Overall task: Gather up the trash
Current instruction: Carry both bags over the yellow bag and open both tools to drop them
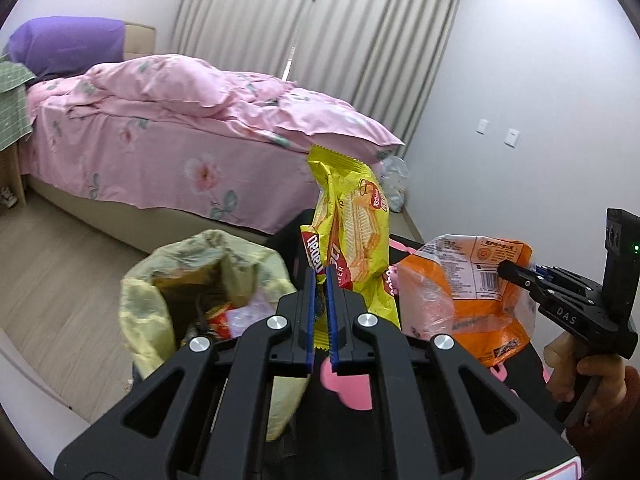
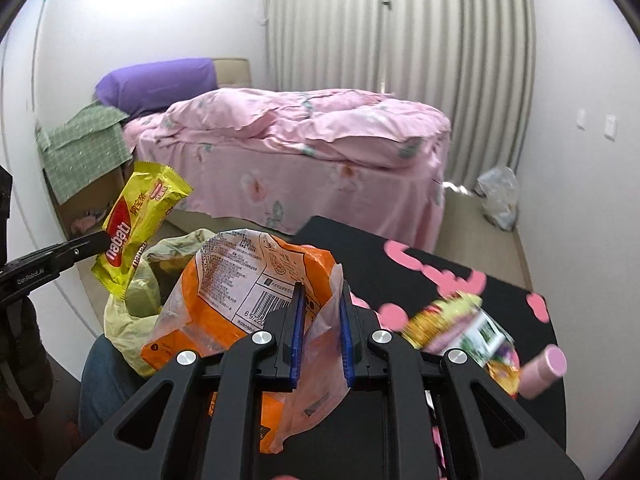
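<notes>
**Both grippers loaded, bin bag waiting below**

Here's the danger first. The yellow wafer wrapper (image 1: 352, 216) stands tall and floppy above the left gripper (image 1: 321, 312), caught only by its lower end, so a quick tilt toward the bin bag (image 1: 168, 276) could let it fold over and slide free, or drop onto the rim instead of into the opening. That opening sits down and to the left of the left fingers, and its soft edge sags inward, so a careless release could land on the plastic lip and tumble to the floor. The orange snack bag (image 2: 224, 292) is the trickier load: it is slick, crinkled film, and the right gripper (image 2: 322, 332) has it only near one edge, with most of the bag hanging out to the left of the fingers. If both loads arrive together, my guess is they collide over the bag mouth.

Now the fingers. On the left, the blue pads (image 1: 310, 308) are nearly pressed together, pinching the wrapper's lower end, with only the thin film between them. On the right, the pads (image 2: 297, 336) stand a little wider apart, with a loose fold of clear film and the orange bag's edge between them; it looks like a real hold, though a softer one.

Still uncollected: a colourful wrapper (image 2: 460, 328), blurred, and a pink bottle (image 2: 544, 368) lie on the black table (image 2: 512, 300), just right of the right fingers.
</notes>
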### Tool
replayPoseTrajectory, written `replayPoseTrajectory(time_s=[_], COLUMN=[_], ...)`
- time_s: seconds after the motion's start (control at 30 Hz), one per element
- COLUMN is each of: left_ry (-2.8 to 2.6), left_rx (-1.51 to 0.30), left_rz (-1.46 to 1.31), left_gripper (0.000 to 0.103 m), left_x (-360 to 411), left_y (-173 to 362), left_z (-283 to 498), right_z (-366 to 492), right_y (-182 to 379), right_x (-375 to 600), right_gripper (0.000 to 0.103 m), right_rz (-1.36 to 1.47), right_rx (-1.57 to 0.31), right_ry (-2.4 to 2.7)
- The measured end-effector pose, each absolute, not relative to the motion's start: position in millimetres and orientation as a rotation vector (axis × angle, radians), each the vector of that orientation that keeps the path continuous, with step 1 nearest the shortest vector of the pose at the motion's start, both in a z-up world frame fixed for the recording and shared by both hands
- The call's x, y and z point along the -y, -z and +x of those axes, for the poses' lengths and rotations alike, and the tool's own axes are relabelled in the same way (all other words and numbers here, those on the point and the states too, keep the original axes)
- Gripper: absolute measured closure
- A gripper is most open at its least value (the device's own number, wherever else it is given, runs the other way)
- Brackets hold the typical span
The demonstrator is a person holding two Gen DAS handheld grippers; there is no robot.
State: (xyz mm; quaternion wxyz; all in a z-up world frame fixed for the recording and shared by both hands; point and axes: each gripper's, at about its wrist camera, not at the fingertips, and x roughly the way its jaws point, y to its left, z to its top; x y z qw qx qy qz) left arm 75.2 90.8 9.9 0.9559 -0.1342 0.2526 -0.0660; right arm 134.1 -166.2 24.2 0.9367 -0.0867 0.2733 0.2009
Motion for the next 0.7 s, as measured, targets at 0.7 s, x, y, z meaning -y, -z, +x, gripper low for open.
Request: replayPoseTrajectory(time_s=[0.7], left_ry=[-0.027], left_rx=[-0.541], left_rz=[-0.356], left_gripper=[0.098], left_x=[-143], left_y=[14], left_z=[89], right_z=[184], right_y=[-17], right_x=[81], right_gripper=[0.087], right_rz=[-0.2], right_rx=[-0.587], right_ry=[-0.507])
